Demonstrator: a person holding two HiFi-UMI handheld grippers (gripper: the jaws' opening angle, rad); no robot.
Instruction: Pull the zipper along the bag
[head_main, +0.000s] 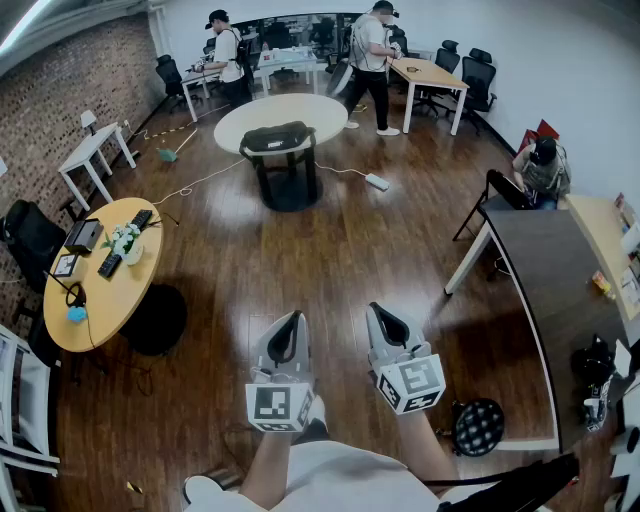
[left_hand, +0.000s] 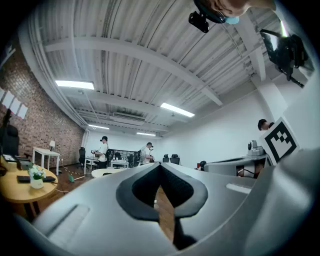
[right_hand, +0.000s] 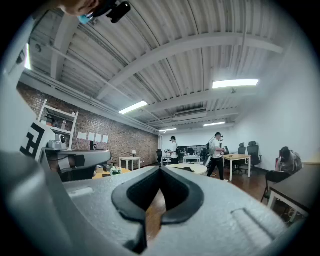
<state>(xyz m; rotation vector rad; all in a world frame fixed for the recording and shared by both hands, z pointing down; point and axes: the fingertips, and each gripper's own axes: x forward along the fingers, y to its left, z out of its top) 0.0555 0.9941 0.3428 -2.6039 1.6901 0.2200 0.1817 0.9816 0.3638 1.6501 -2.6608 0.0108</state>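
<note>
Holding nothing, the left gripper has its jaws pressed together above the wooden floor. Well ahead, across the room, the bag lies on a round white bench, far from both grippers. It seems to be soft fabric, likely light and floppy, so one gripper should probably pinch the cloth near the zip's end while the other takes the pull tab; neither shows from here. It is a long, low, dark duffel shape. The right gripper is likewise closed and empty.
</note>
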